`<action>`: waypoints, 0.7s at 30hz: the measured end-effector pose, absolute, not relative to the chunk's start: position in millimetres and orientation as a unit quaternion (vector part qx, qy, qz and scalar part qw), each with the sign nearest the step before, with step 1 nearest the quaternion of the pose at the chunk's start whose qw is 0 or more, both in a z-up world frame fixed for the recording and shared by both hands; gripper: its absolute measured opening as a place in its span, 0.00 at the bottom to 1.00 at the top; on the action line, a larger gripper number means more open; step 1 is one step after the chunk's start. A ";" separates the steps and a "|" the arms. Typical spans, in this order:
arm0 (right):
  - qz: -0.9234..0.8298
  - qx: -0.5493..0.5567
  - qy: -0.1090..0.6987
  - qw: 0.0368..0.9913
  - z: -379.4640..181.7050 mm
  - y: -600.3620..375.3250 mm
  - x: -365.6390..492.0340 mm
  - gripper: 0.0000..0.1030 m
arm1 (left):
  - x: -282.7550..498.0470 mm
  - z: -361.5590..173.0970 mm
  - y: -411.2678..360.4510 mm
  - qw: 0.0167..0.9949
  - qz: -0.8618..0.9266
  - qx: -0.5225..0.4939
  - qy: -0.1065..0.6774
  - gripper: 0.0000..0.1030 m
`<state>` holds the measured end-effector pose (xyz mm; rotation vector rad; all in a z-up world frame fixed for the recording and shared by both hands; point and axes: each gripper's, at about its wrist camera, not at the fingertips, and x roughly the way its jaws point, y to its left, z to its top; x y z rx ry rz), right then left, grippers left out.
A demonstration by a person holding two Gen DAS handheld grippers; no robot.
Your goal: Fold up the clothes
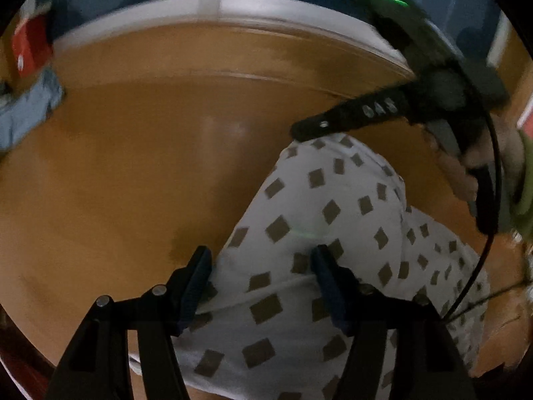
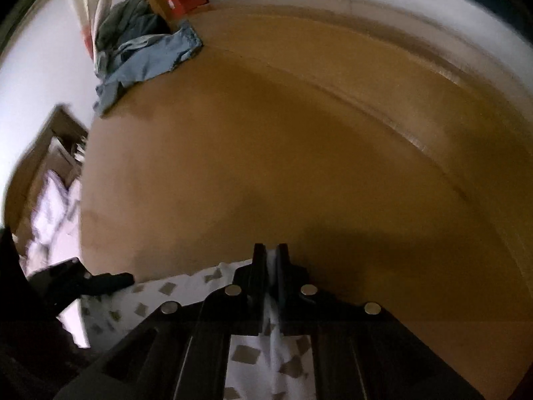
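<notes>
Brown table (image 2: 266, 150) bare ahead | right gripper (image 2: 272, 250) clenched on patterned cloth (image 1: 316, 216) edge | left gripper (image 1: 261, 260) spread wide, straddling cloth

A home, by the look of it — a wooden table (image 2: 299, 133) under a white-framed window (image 1: 213, 3), crumpled blue clothes (image 2: 150, 56) heaped at its corner.

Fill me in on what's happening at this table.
A person is folding clothes with a hand-held tool in each hand. The right tool is shut on an edge of the white garment with brown squares, which lies on the wooden table. The left tool is open, its fingers straddling the same garment without pinching it. A blue garment waits at the table's far corner.
</notes>
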<state>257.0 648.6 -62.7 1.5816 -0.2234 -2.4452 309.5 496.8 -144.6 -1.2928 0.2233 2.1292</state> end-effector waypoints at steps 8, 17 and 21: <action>-0.851 0.487 -0.188 0.060 -44.6 718.5 286.2 0.00 | 304.1 -149.7 509.5 0.309 0.812 -0.486 0.098 0.64; -0.843 0.491 -0.177 0.132 -59.0 717.3 366.9 0.19 | 330.5 -130.4 545.7 0.352 0.810 -0.435 0.173 0.62; -0.842 0.491 -0.176 0.136 -69.9 702.7 369.0 0.20 | 331.7 -141.5 560.0 0.358 0.799 -0.443 0.192 0.62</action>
